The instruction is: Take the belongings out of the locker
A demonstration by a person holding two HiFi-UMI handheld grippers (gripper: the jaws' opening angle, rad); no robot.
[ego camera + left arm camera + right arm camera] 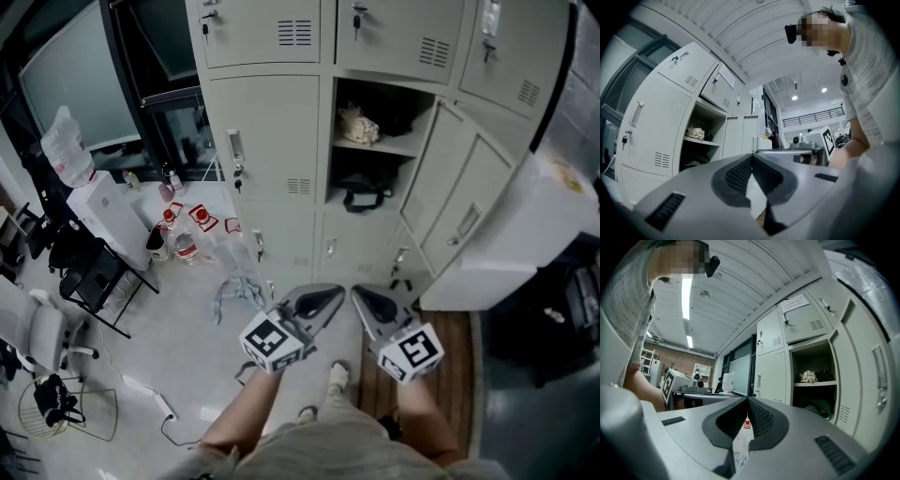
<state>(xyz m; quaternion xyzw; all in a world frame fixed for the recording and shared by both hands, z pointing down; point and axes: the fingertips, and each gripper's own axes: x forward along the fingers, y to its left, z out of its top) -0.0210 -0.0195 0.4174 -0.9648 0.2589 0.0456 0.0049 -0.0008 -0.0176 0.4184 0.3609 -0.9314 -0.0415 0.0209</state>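
Note:
The open locker [380,141] stands ahead of me, its door [459,202] swung to the right. On its shelf lie a cream crumpled bundle [359,125] [695,133] [808,376] and a dark item [398,117] beside it. Under the shelf sits a black bag [366,190] [696,163] [818,406]. My left gripper [339,292] [752,157] and right gripper [356,292] [747,399] hover side by side at waist height, well short of the locker. Both are shut with nothing between the jaws.
Water bottles [183,239] and a crumpled cloth [239,291] lie on the floor at the left. A white cabinet [511,234] stands close on the right, chairs [89,272] at far left. The neighbouring locker doors are closed; one has a key [234,150].

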